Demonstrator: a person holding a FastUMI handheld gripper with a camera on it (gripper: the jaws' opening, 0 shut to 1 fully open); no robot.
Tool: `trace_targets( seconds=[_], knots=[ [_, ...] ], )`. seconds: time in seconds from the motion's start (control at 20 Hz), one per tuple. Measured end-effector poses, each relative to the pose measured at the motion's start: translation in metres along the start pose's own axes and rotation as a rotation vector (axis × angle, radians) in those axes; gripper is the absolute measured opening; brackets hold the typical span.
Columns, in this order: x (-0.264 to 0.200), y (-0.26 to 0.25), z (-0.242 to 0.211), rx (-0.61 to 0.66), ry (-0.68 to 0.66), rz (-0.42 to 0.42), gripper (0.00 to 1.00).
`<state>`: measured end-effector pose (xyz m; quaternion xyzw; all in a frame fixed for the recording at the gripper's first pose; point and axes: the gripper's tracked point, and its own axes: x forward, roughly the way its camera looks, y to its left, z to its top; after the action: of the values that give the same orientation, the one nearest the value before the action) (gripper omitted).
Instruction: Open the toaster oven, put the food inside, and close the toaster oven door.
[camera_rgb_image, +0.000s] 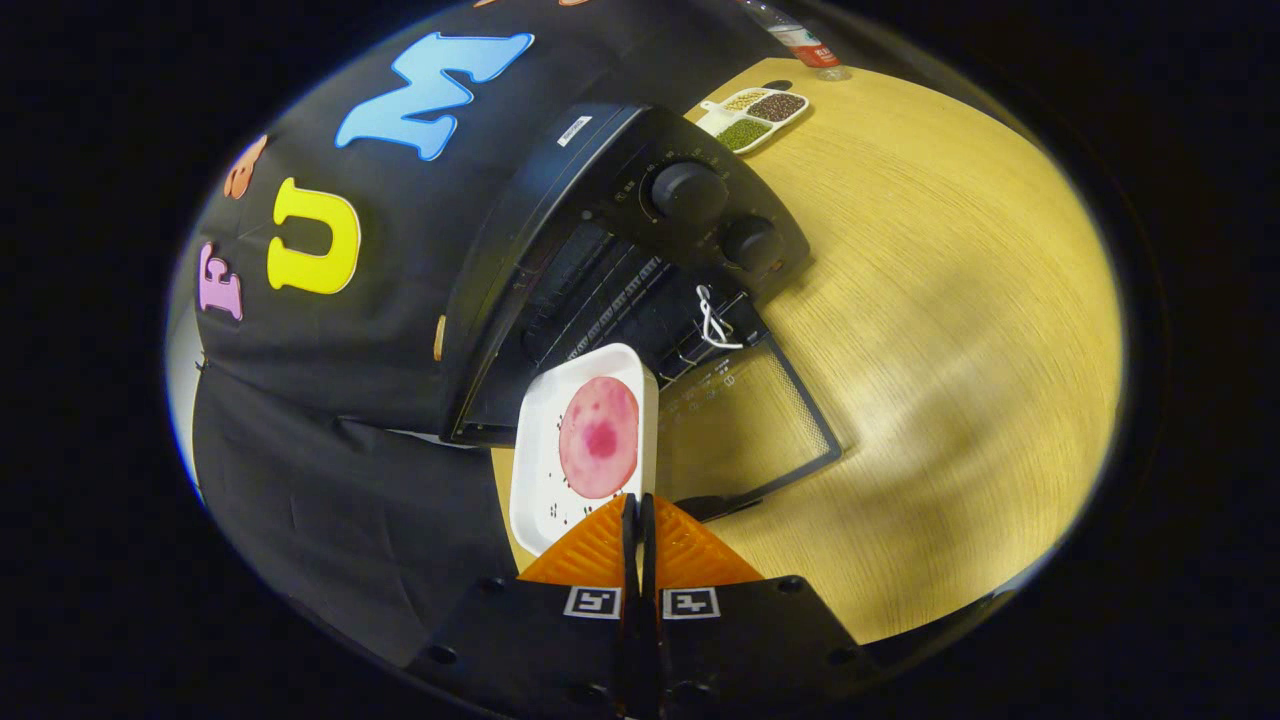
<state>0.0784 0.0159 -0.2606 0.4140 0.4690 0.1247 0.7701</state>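
A black toaster oven (640, 200) stands on the wooden table (930, 330) with its glass door (745, 425) folded down flat and its wire rack (610, 300) showing inside. My gripper (638, 505) is shut on the near rim of a white rectangular tray (545, 470) that carries a round pink slice of food (598, 437). The tray hangs tilted just ahead of the fingers, with its far end at the oven's opening, over the door's hinge side. Two round knobs (690, 192) sit on the oven's control panel.
A white divided dish (755, 118) with green, brown and pale beans lies on the table beyond the oven. A bottle (800, 40) stands at the far table edge. A white cord loop (712, 320) hangs at the oven's rack.
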Motion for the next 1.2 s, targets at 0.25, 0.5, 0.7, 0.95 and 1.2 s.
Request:
trace_targets(
  seconds=[0.25,0.5,0.7,0.95,1.2],
  knots=[
    [0.032,0.007,0.015,0.076,-0.042,0.028,0.01],
    [0.058,0.006,0.03,0.145,-0.075,0.014,0.01],
    [0.075,0.016,0.048,0.216,-0.142,0.031,0.01],
    [0.096,0.027,0.061,0.307,-0.222,0.029,0.01],
    [0.114,0.033,0.072,0.324,-0.296,0.014,0.02]
  ],
)
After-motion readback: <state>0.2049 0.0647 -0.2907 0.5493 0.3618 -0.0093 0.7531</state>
